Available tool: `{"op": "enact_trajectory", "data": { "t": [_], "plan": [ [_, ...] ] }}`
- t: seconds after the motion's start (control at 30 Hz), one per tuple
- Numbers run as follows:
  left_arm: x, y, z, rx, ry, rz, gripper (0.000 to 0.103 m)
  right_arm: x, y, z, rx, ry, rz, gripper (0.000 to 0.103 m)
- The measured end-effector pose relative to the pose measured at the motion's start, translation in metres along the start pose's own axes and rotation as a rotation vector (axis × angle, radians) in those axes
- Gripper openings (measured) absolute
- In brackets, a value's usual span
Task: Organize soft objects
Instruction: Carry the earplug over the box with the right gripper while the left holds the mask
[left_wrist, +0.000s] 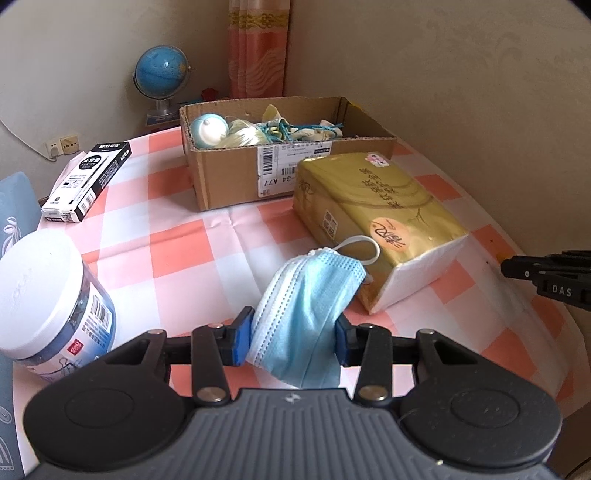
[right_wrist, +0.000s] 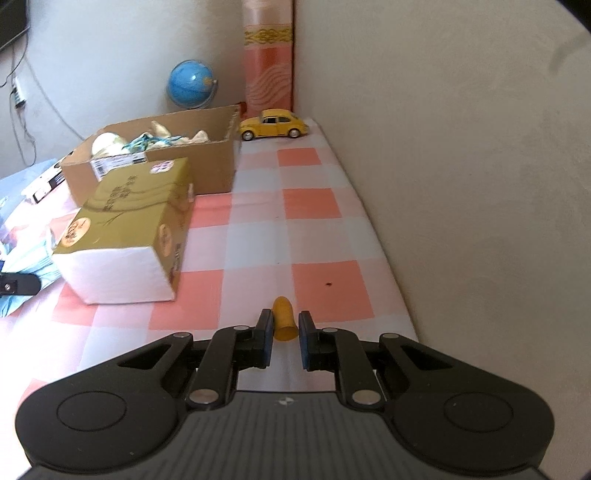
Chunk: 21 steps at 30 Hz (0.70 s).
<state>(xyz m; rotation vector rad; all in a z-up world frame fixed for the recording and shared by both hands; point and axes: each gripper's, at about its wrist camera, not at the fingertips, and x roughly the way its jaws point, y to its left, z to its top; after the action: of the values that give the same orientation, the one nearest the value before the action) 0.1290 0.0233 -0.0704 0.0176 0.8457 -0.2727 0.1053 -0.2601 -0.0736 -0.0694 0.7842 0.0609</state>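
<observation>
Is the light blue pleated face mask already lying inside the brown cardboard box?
No, the light blue pleated face mask is pinched between the left gripper fingers, in front of the brown cardboard box on the checked tablecloth.

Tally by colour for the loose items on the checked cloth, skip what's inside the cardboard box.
Blue: 1, face mask, held in the left hand-held gripper
Gold: 1, tissue pack
Yellow: 2, toy car, small finger cot
Black-and-white: 1, pen box
White-lidded: 1, jar
Total: 6
</observation>
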Motion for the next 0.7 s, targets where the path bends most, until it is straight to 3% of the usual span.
{"op": "enact_trajectory", "data": {
  "t": [0.5, 0.7],
  "plan": [
    [0.007, -0.001, -0.003, -0.003, 0.023, -0.005, 0.042, 0.01, 0.011, -0.008, -0.057, 0.0, 0.014, 0.024],
    [0.004, -0.002, -0.002, 0.005, 0.026, -0.013, 0.042, 0.011, 0.02, -0.007, -0.104, 0.01, -0.009, 0.017]
  ]
}}
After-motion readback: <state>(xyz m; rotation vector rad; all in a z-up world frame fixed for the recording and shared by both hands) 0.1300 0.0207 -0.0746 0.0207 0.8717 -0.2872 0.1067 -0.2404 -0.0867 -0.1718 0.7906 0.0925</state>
